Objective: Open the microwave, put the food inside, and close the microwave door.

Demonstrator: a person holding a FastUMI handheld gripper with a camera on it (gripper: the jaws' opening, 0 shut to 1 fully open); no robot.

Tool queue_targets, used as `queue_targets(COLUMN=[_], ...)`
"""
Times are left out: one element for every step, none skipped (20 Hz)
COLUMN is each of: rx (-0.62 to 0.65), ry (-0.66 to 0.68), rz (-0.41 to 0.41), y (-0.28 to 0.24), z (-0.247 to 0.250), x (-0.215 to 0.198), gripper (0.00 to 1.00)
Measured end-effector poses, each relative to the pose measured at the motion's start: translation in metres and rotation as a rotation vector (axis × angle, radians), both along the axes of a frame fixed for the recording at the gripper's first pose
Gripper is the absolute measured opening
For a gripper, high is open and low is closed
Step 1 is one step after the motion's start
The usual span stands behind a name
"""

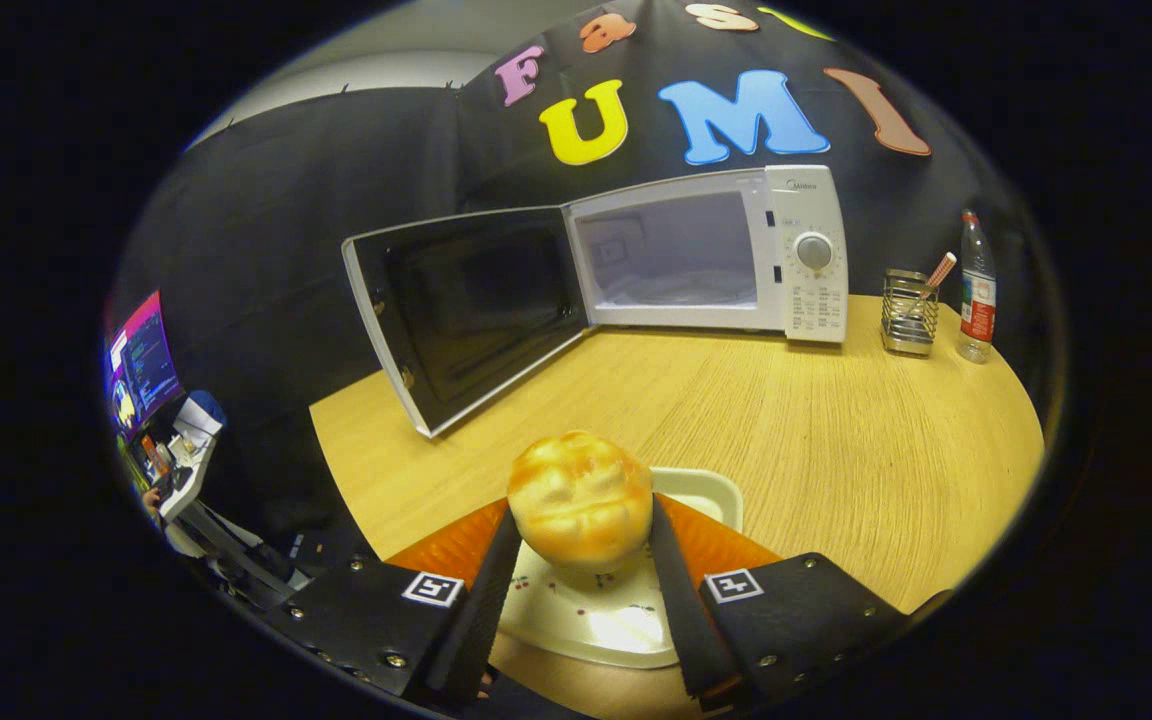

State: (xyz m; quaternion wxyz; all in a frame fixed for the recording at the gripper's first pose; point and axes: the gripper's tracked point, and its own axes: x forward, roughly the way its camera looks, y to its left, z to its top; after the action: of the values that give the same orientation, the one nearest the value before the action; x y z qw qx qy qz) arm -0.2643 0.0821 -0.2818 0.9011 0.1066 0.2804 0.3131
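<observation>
The gripper (581, 520) pinches a golden bread bun (580, 497) between both fingers, just above a white plate (706, 492). Bare wooden table (836, 440) lies ahead of the microwave (706, 250), its door (461, 305) swung wide.

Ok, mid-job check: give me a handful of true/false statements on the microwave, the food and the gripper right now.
1. The microwave door is closed. False: it stands swung wide open.
2. The gripper holds the bun between its two fingers. True.
3. The bun already sits inside the microwave. False: it is above the white tray, well short of the oven.
4. A wire holder and a bottle stand beside the microwave's control panel. True.
5. The microwave's cavity has a plate of food in it. False: no food shows inside.
</observation>
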Motion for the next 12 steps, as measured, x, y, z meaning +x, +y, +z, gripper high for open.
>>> queue_targets(rx=[0.015,0.025,0.03,0.033,0.033,0.029,0.029,0.028,0.026,0.016,0.005,0.0], ry=[-0.01,-0.029,-0.052,-0.066,-0.081,-0.101,-0.125,-0.142,-0.156,-0.167,-0.172,-0.168], rz=[-0.004,-0.015,-0.026,-0.032,-0.036,-0.045,-0.063,-0.082,-0.098,-0.121,-0.143,-0.162], y=[0.003,0.005,0.007,0.01,0.014,0.017,0.02,0.023,0.029,0.033,0.037,0.042], z=[0.008,0.017,0.027,0.033,0.04,0.046,0.053,0.06,0.066,0.071,0.075,0.078], x=[0.005,0.013,0.023,0.032,0.042,0.052,0.064,0.075,0.086,0.097,0.107,0.118], gripper=[0.73,0.73,0.73,0.73,0.73,0.73,0.73,0.73,0.73,0.73,0.73,0.73])
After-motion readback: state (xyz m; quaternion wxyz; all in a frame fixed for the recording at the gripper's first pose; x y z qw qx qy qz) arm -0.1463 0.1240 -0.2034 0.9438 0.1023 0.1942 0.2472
